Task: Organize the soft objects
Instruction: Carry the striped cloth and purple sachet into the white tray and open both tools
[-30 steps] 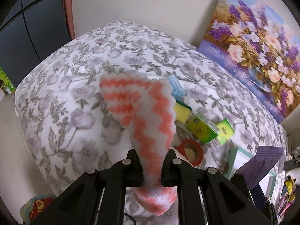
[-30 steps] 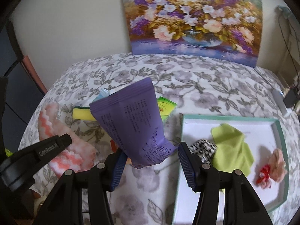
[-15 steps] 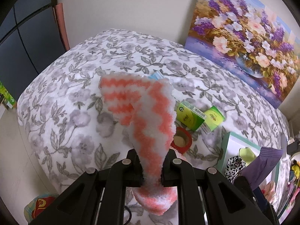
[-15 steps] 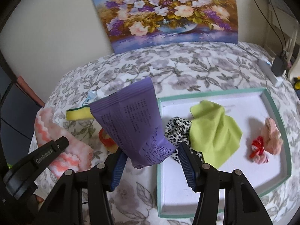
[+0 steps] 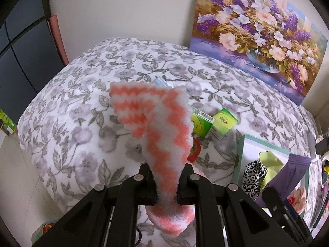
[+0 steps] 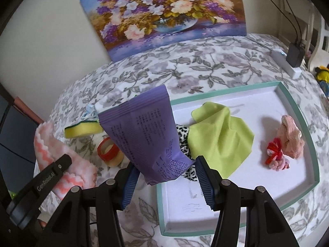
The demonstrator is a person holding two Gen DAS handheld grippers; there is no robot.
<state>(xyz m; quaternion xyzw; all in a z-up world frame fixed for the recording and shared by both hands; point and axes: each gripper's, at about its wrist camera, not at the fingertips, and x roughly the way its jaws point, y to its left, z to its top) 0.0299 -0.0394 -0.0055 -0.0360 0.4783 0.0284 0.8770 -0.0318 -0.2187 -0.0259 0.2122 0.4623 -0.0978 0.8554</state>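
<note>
The left gripper clamps a pink-and-white fuzzy cloth above the floral bedspread. The right gripper, jaws about half apart, appears to pinch a purple packet by its lower end. The tray lies at its 2 o'clock, holding a green cloth, with a sponge at 10 o'clock.

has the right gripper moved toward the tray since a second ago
Yes. The right gripper, holding the purple packet, has moved toward the teal-rimmed tray: the packet now overlaps the tray's near left corner, where before it was left of the rim.
</note>
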